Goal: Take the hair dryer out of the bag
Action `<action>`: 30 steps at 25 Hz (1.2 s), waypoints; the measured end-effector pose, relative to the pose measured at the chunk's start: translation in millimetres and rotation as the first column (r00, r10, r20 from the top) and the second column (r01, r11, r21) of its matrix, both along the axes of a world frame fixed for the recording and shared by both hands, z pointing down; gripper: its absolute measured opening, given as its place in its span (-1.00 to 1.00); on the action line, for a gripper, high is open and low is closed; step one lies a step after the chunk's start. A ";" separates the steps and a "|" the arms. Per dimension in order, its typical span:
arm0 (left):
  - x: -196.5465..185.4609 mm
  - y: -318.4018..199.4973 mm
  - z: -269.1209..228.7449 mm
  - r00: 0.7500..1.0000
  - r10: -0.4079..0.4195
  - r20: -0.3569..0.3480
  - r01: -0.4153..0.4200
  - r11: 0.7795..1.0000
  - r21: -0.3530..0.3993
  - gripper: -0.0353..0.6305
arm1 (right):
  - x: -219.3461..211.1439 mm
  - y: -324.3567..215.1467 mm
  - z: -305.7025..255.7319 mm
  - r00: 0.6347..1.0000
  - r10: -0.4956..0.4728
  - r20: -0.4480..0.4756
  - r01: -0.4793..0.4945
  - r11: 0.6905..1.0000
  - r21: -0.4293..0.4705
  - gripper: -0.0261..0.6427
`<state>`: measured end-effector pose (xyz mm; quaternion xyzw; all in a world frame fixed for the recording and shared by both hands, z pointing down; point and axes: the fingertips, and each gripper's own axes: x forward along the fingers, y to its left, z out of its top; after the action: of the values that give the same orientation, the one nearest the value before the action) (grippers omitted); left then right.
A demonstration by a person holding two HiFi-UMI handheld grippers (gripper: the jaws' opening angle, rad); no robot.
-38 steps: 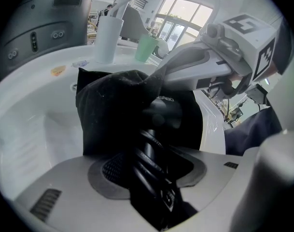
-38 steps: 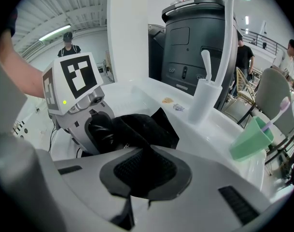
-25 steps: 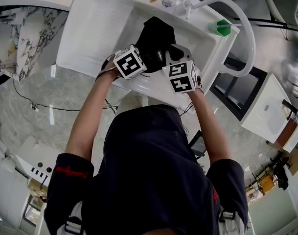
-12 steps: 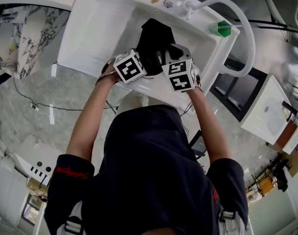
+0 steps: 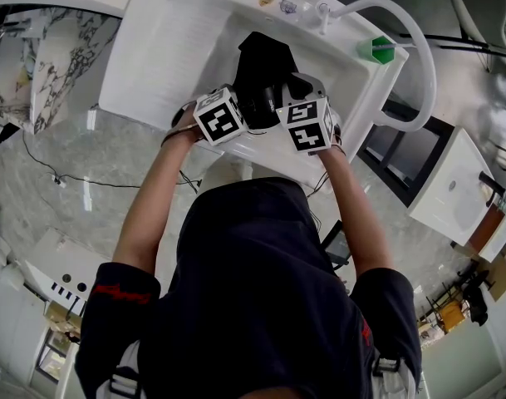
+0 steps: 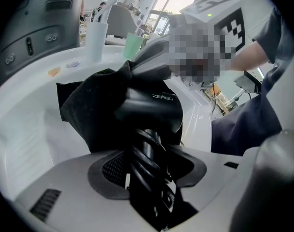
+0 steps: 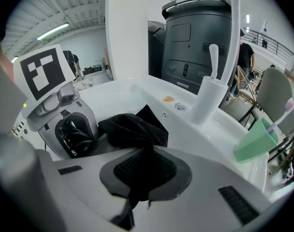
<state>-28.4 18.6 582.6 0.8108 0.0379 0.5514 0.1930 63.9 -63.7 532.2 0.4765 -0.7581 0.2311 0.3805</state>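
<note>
Basin job, both grippers down in the white basin (image 5: 174, 52), side by side and nearly touching.

- Hair dryer (image 6: 151, 106): black, lying just ahead of the left gripper (image 6: 147, 166). The barrel sits crosswise to that gripper's line. The handle, with the cord wound round it, runs straight back toward the camera and in between the jaws.
- Left gripper: jaws spread wide, but not idle. The handle-and-cord bundle fills the gap and both pads bear against it. I read this as a firm hold on a bulky thing. This hand is the one on the dryer.
- Black bag (image 7: 131, 129): slumped on the basin floor behind and to the left of the barrel as the left gripper view shows it. A fold rides over the barrel's far end. How much of the dryer remains inside cannot be told; the handle and most of the barrel show bare.
- Right gripper (image 7: 137, 175): jaws pressed almost together on a tongue of the bag's cloth, which comes out pinched flat between the pads. It sits on the bag's near edge, just right of the dryer.
- Judgement: the pull turns on these two lines. The dryer should come back along its handle axis toward the person while the right hand pins the cloth the other way. The fold over the barrel is the likely snag.
- Green cup (image 7: 255, 141) and white tap (image 5: 402, 32) are well apart, at the basin's far right.
</note>
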 end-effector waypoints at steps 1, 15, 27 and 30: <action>-1.2 0.2 -0.3 1.000 0.006 0.001 -0.006 1.000 0.000 -0.22 | -0.2 -0.5 0.4 1.000 0.001 0.000 -0.001 1.000 -0.001 -0.78; -9.4 6.1 -7.6 0.999 0.023 -0.029 -0.024 0.999 -0.036 -0.22 | -0.9 -7.3 4.7 1.000 0.021 -0.015 -0.021 1.000 -0.018 -0.78; -24.1 4.4 -13.0 0.998 0.060 -0.029 -0.061 0.998 -0.034 -0.21 | -5.7 -10.0 5.9 1.000 0.007 -0.008 -0.007 0.999 -0.049 -0.78; -26.1 3.4 -12.6 0.997 0.072 -0.028 -0.073 0.997 -0.024 -0.21 | -5.2 -9.0 6.9 1.000 0.003 -0.011 -0.004 0.999 -0.053 -0.78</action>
<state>-54.5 22.0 570.0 0.8139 0.0768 0.5463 0.1823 58.7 -72.7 539.1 0.4688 -0.7488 0.2493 0.3967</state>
